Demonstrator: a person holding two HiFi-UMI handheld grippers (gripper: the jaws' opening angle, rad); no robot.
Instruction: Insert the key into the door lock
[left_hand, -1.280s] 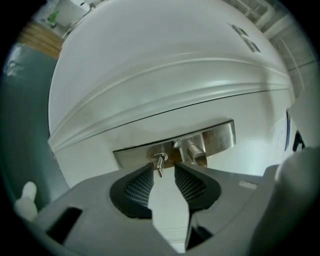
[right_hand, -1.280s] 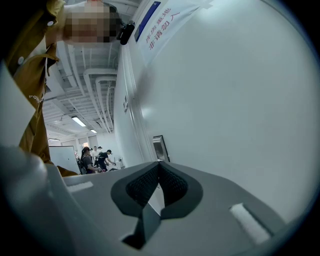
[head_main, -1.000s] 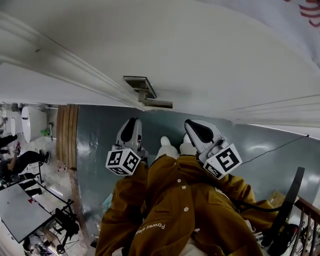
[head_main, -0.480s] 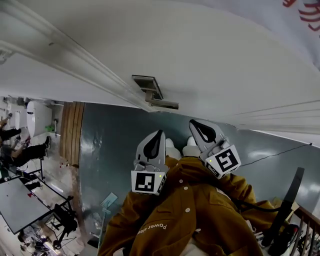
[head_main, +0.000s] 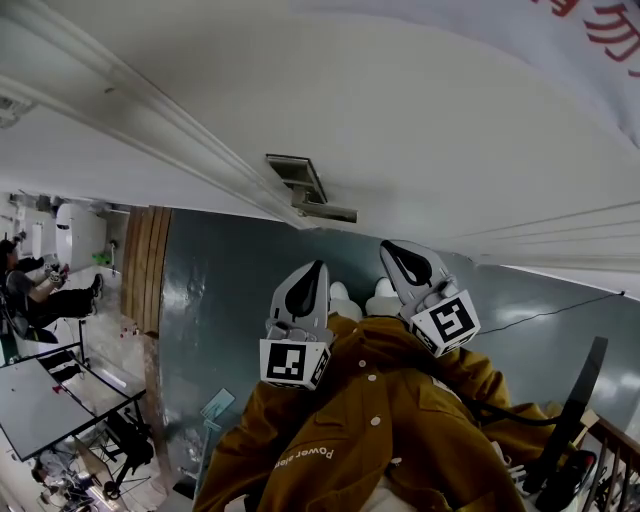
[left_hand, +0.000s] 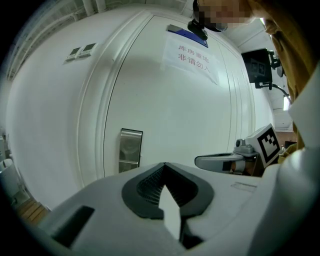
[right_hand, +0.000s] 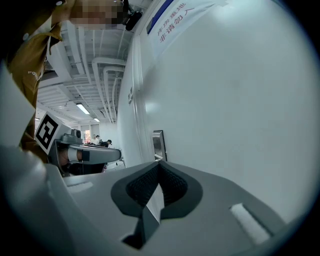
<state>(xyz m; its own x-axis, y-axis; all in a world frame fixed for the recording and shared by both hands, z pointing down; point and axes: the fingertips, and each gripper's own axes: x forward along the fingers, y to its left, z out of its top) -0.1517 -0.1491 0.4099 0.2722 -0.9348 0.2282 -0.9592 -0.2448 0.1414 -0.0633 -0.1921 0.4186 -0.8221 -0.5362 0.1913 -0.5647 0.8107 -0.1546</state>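
Note:
A metal lock plate (head_main: 300, 185) sits on the white door (head_main: 420, 120), close to the door frame. It also shows as the lock plate (left_hand: 130, 150) in the left gripper view and the lock plate (right_hand: 159, 145) in the right gripper view. My left gripper (head_main: 318, 266) points at the door just short of the plate, jaws together, nothing visible between them. The right gripper (head_main: 386, 244) hangs beside it on the right, also closed and empty as far as I see. Each shows in the other's view: right gripper (left_hand: 198, 161), left gripper (right_hand: 119, 155). No key shows in any view.
A paper sign (left_hand: 192, 57) hangs high on the door, and wall switches (left_hand: 80, 50) sit left of the frame. Below me are the grey floor (head_main: 230, 290), my brown jacket (head_main: 360, 420), a table (head_main: 40, 395) at the lower left and a railing (head_main: 610, 440) at the lower right.
My left gripper has moved right and up, closer to the right gripper and the door, and rolled so its marker cube faces me. It has kept still for the last half second. The right gripper stayed put.

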